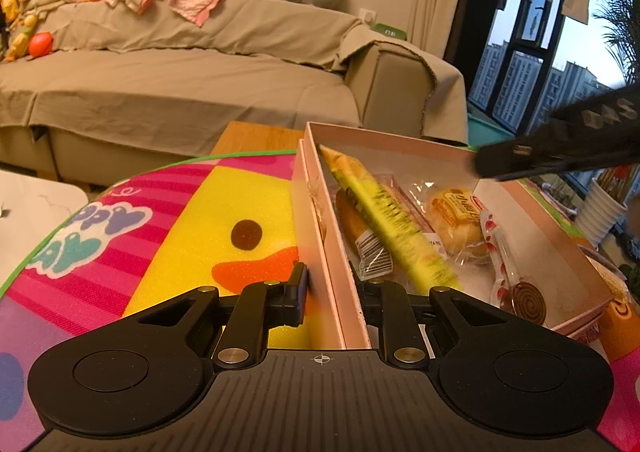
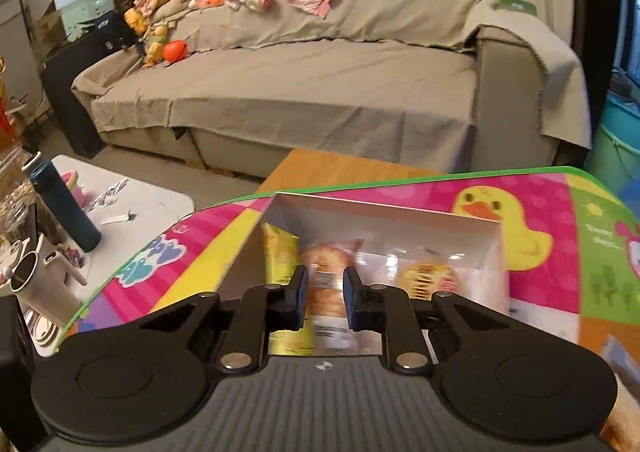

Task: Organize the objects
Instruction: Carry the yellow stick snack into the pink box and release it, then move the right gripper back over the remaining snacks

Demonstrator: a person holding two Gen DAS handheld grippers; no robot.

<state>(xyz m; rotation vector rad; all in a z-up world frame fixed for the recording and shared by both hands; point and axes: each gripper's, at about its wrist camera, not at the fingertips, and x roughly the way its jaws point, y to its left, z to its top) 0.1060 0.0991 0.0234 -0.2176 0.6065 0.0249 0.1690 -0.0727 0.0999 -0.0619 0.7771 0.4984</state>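
Pink box sits open on a bright duck-print mat covering a wooden table, w/ a beige-draped sofa behind. Left gripper has its jaws narrowed onto the box's near side wall: one finger outside on the mat side, the other inside, pinching the wall between them.

Inside the box, left wrist view: a long yellow packet lying diagonally (blurred), a wrapped bread roll partly under it, a round bun in clear wrap further right, and a red-white wrapped snack w/ a brown spiral disc near the front corner. A dark blurred shape enters from the right above the box, prob. the other gripper.

Right gripper points down into the box, jaws nearly together and pinching a clear-wrapped pastry between the blue pads. Yellow packet lies just left of it, the bun to the right. Off the mat's left edge, a white side table w/ a dark teal bottle and mugs.
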